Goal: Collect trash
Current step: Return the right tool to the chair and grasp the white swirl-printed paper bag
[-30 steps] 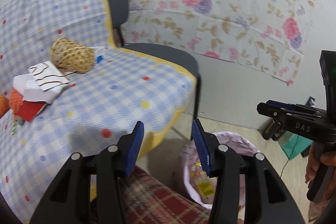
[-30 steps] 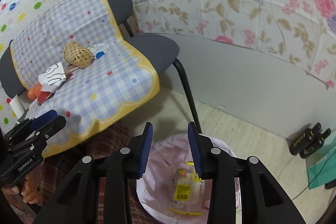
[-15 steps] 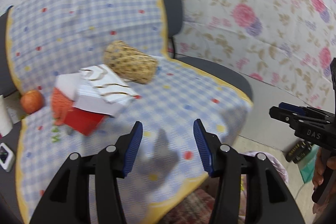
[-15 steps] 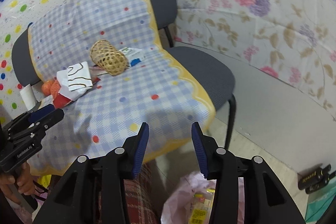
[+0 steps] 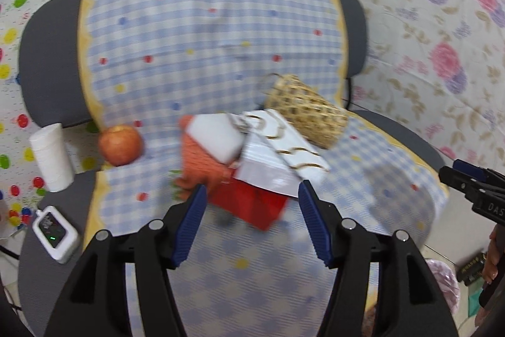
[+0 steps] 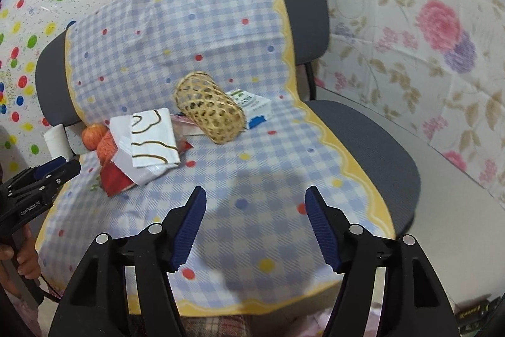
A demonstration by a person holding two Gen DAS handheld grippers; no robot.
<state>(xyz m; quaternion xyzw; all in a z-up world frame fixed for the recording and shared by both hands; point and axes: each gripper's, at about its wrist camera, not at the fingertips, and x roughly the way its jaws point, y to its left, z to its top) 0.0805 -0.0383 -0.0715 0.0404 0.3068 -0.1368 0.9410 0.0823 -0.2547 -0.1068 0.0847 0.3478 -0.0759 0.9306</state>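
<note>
A pile of trash lies on the checked cloth point(image 5: 221, 258) over the chairs: a red wrapper point(image 5: 252, 204), a white wrapper with brown squiggles point(image 5: 284, 141), a white sponge-like block point(image 5: 214, 138) and an orange knitted piece point(image 5: 199, 160). My left gripper point(image 5: 252, 223) is open and empty, just in front of the red wrapper. My right gripper point(image 6: 255, 223) is open and empty above the cloth point(image 6: 252, 172), short of the pile point(image 6: 148, 144). A white and blue carton point(image 6: 252, 109) lies behind a woven basket point(image 6: 211, 109). The other gripper shows at the edge of each view.
An apple point(image 5: 120, 144), a white paper cup point(image 5: 52, 160) and a small white device point(image 5: 55, 232) sit at the left. The pink-lined trash bin point(image 5: 442, 283) is on the floor at the lower right. Flowered wall covering stands behind the grey chairs point(image 6: 372, 147).
Both grippers have swung up and left from the trash bin on the floor toward the chair. The pile is now close in front of the left gripper. Both stayed open.
</note>
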